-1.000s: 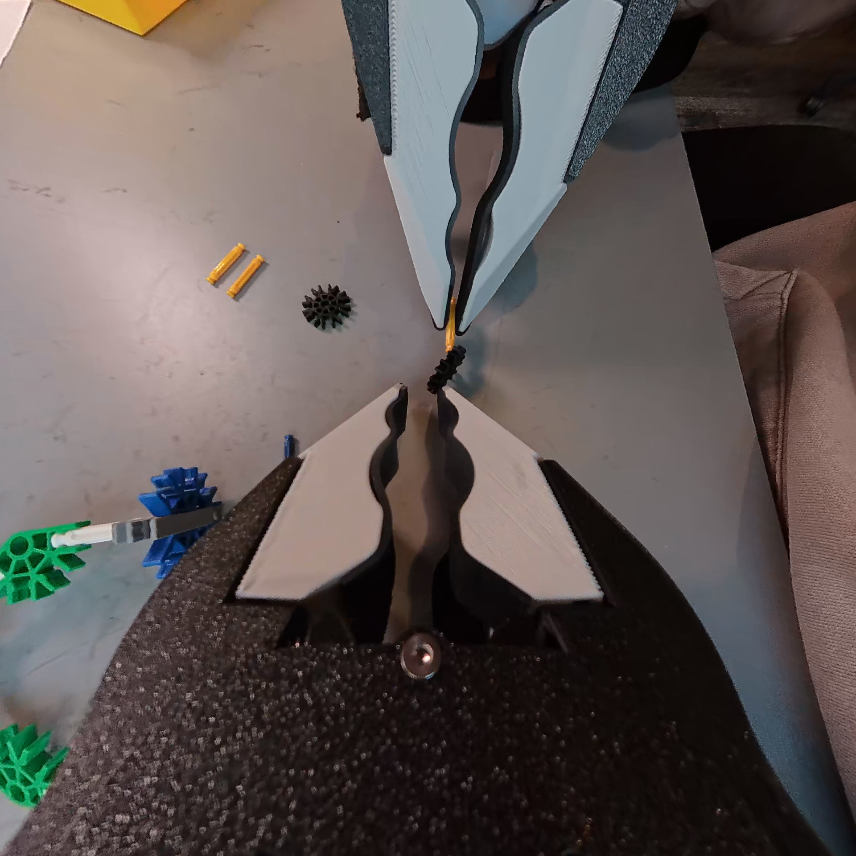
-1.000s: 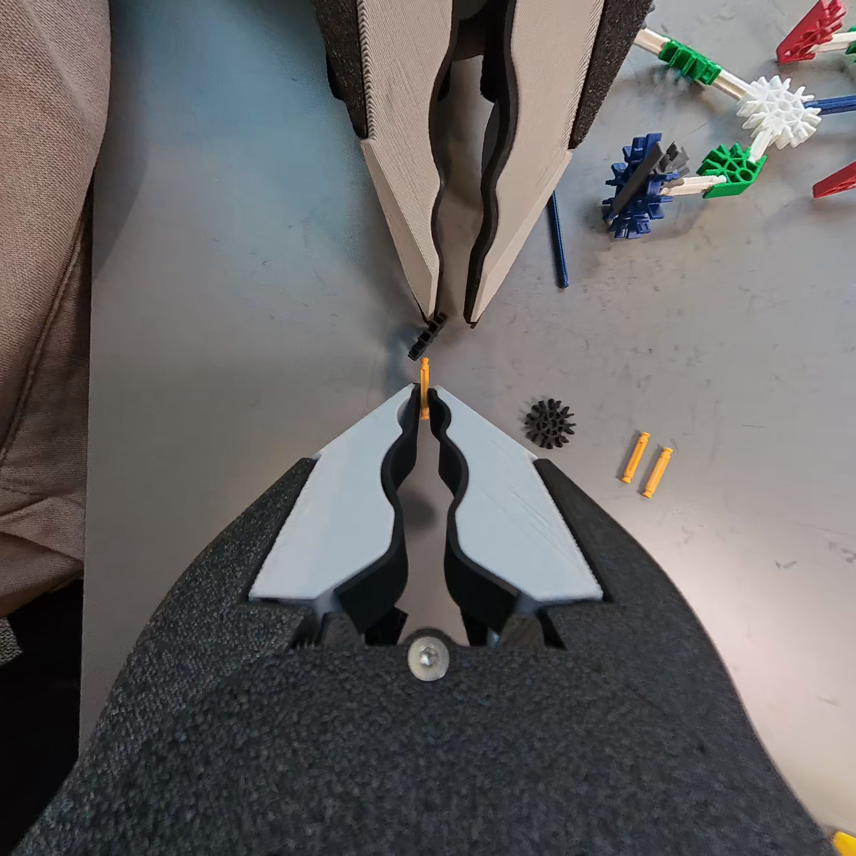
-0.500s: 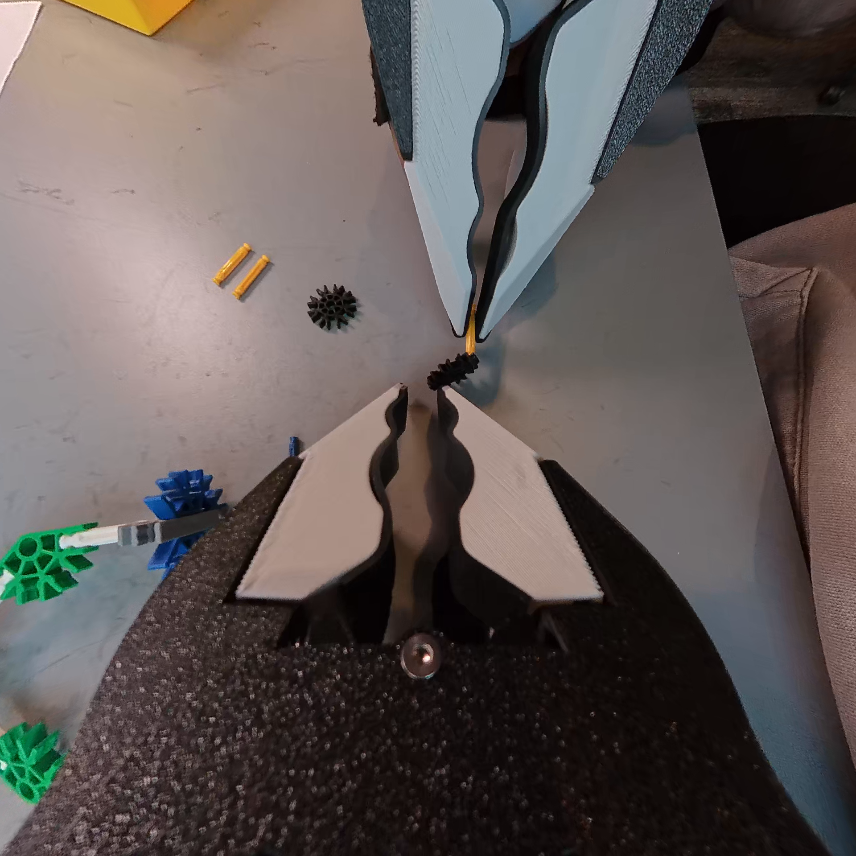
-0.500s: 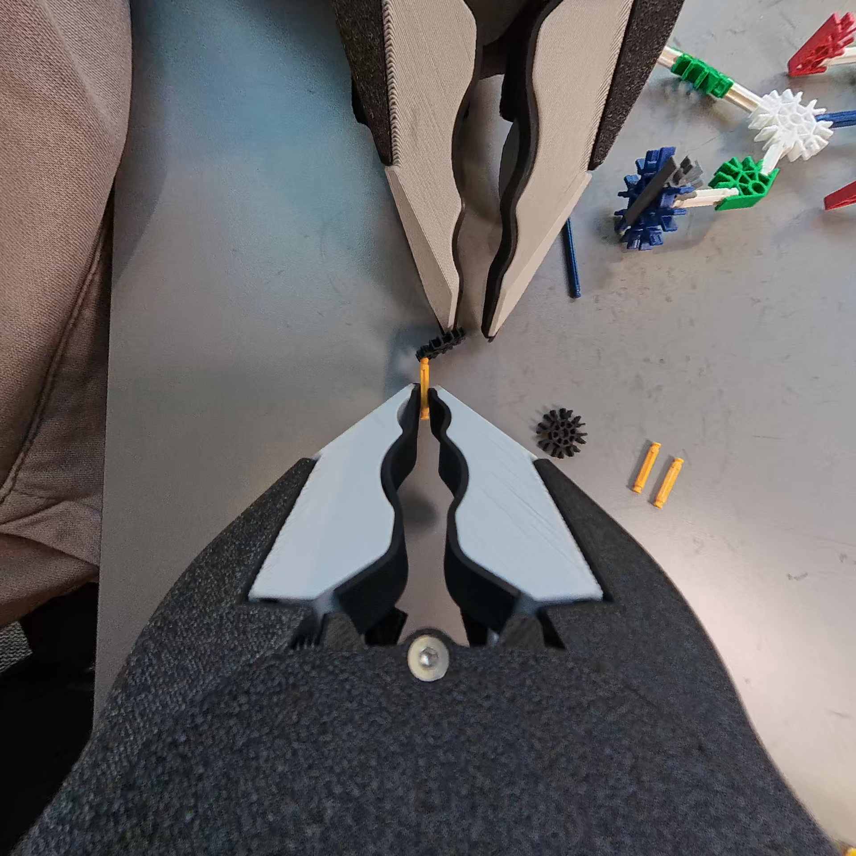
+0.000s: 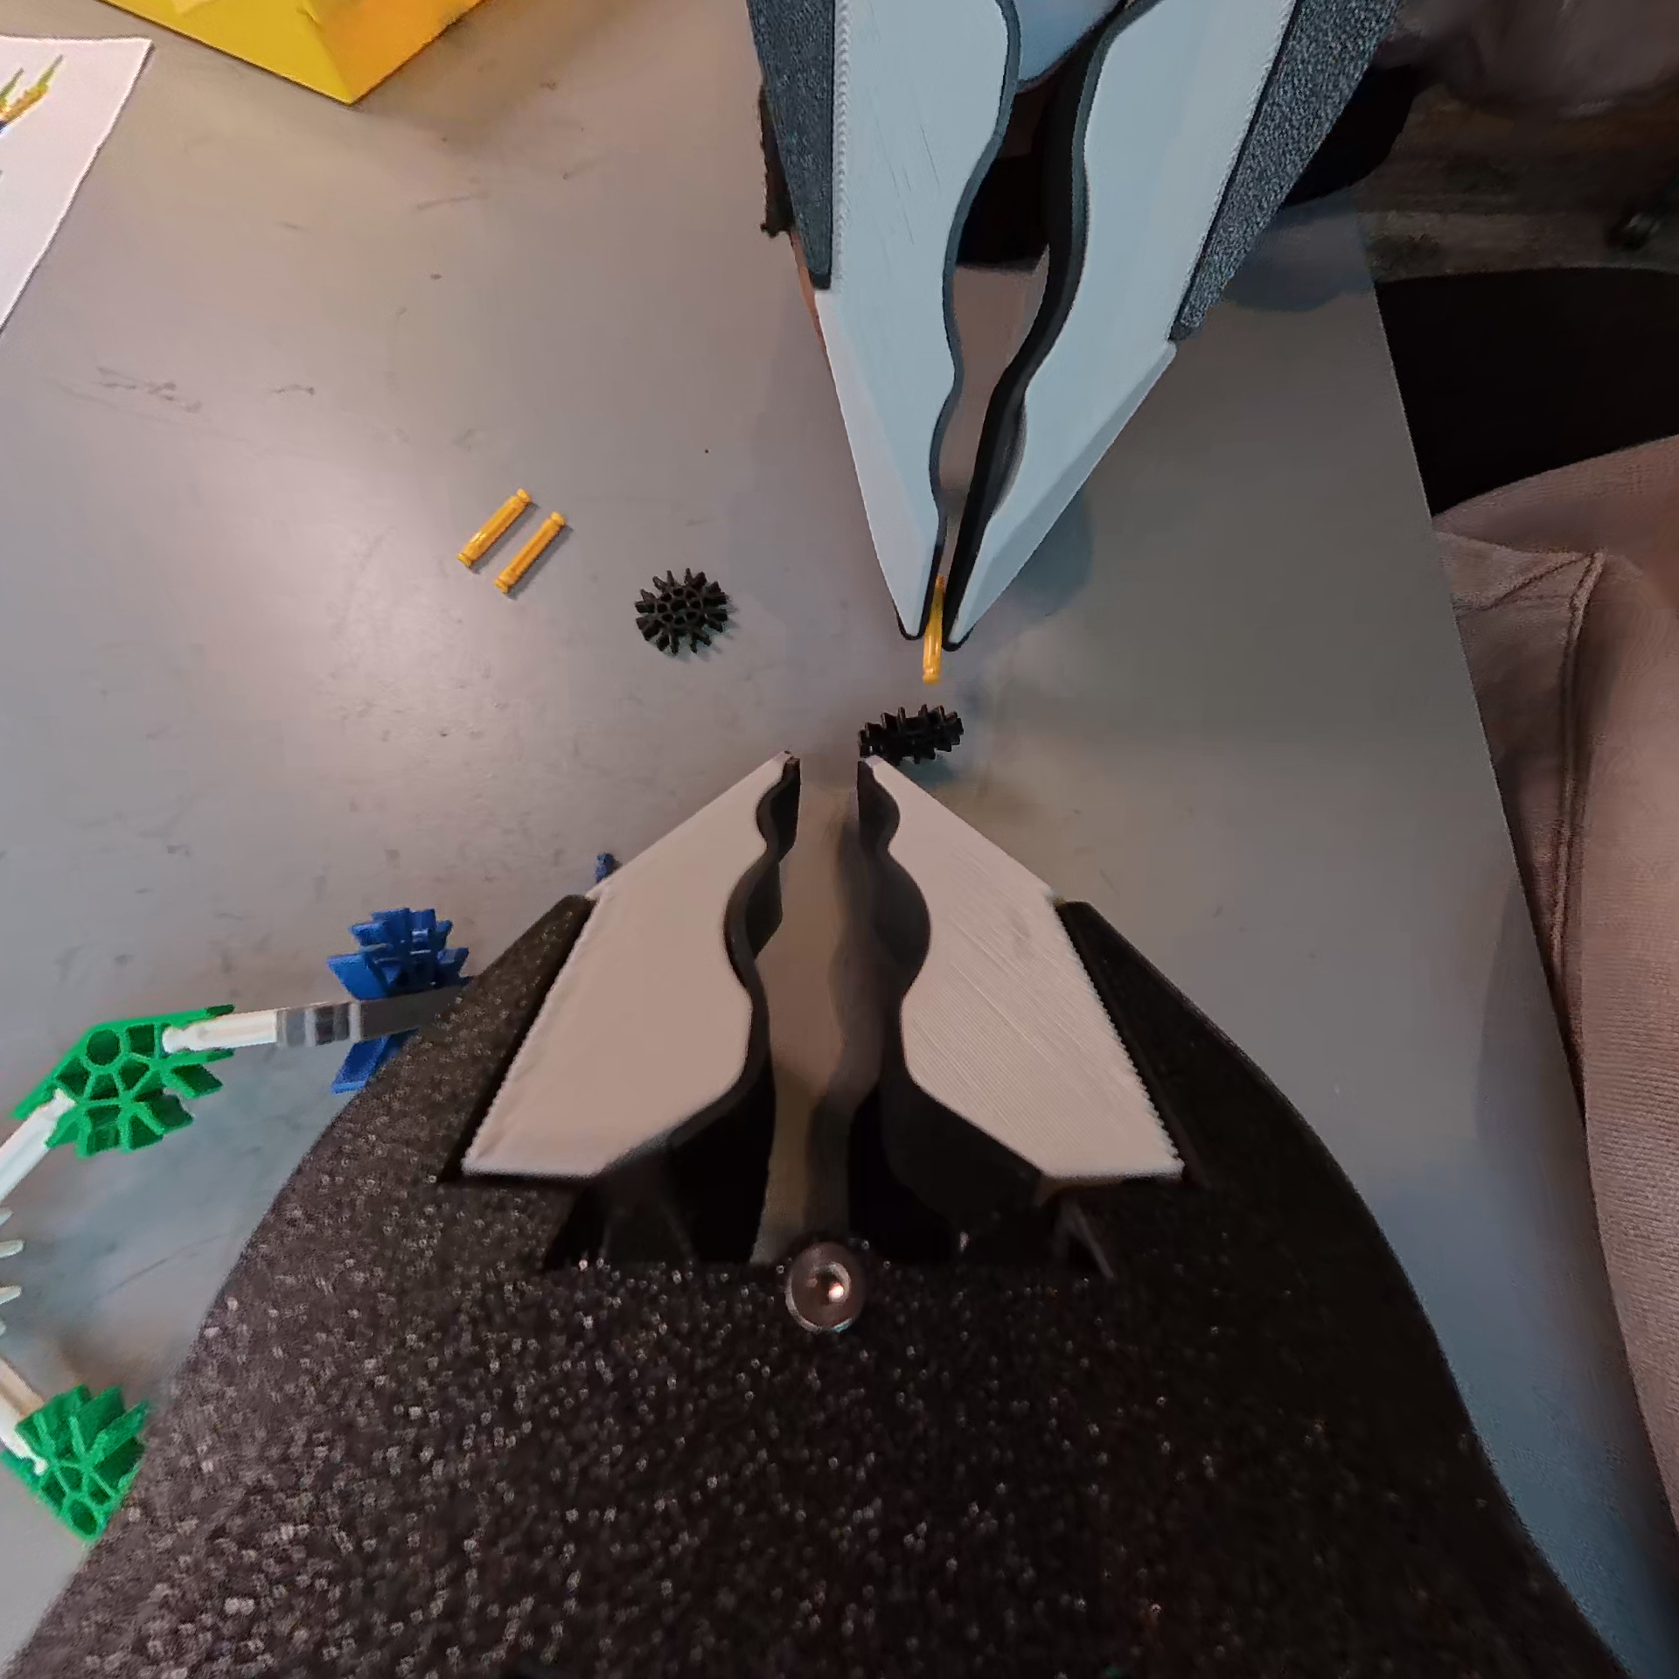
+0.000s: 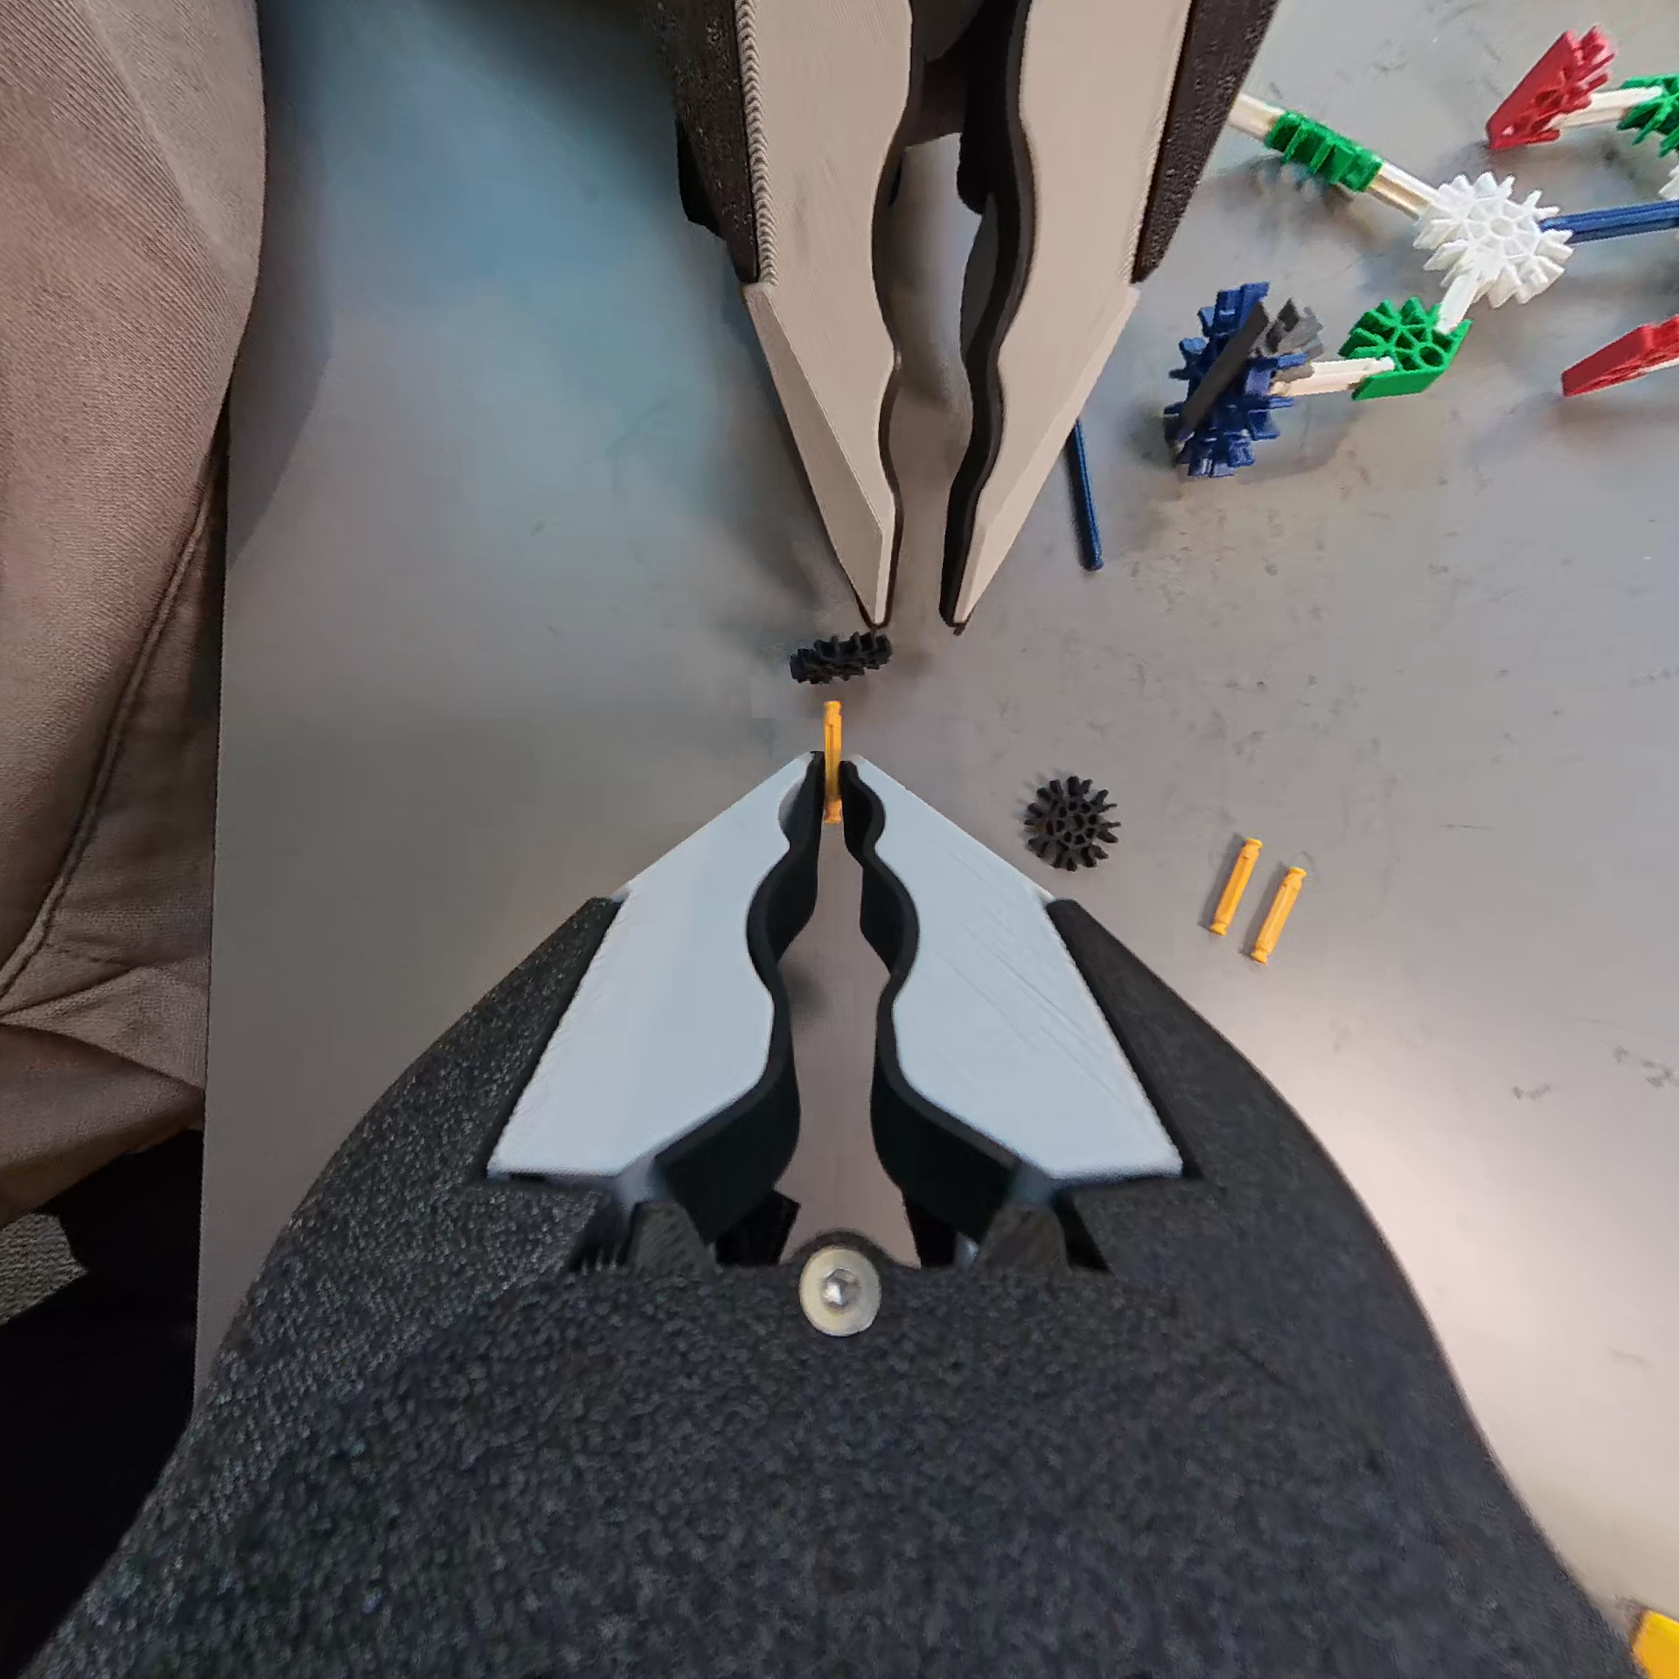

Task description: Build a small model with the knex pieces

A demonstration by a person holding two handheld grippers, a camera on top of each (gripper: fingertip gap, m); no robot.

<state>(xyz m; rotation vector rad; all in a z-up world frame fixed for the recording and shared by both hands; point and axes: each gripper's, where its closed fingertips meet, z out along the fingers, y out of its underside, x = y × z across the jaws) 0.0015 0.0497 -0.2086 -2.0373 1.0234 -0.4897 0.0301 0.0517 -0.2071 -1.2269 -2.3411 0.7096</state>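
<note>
A short yellow rod (image 6: pixel 831 734) is clamped between the pale blue fingertips of the right gripper (image 6: pixel 829 759), pinched by its rear part so that the front end juts out free. Just ahead of that free end, apart from it, a small black toothed connector (image 6: pixel 840 659) is seen on edge beside the tips of the left gripper (image 5: pixel 822 763). The left jaws are set narrow with a slit between them, and nothing is held in that slit (the connector sits off to one side of it, by one fingertip; whether it touches cannot be told). Rod and connector are judged nearly in line but not joined. So little of the rod is gripped that it is judged prone to pivot under any sideways load. A second black connector (image 5: pixel 683 610) and two loose yellow rods (image 5: pixel 513 552) lie near on the grey table (image 5: pixel 273 363), well apart from a blue and green assembly (image 6: pixel 1272 372)
</note>
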